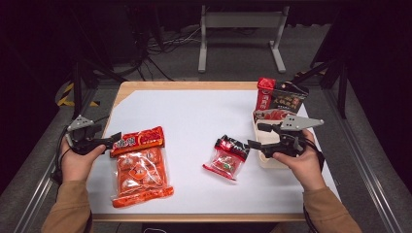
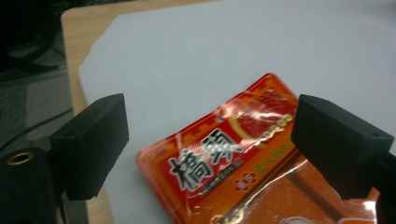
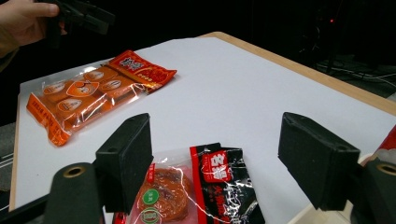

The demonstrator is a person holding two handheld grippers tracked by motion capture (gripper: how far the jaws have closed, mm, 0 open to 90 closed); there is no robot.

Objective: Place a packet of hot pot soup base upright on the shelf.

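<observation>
Meanwhile, both grippers hang wide open: the left gripper [image 1: 114, 139] at the top edge of a large orange clear-windowed snack bag [image 1: 141, 167] lying flat, the right gripper [image 1: 253, 144] beside a small red-and-black sachet [image 1: 227, 157]. Slick film could slip from either pinch.

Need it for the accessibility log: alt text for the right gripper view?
Two open black jaws of the right gripper frame a small black-and-red snack packet lying on a white table cover. Farther off lies a large orange snack bag, with a hand holding the left gripper at top left.
</observation>
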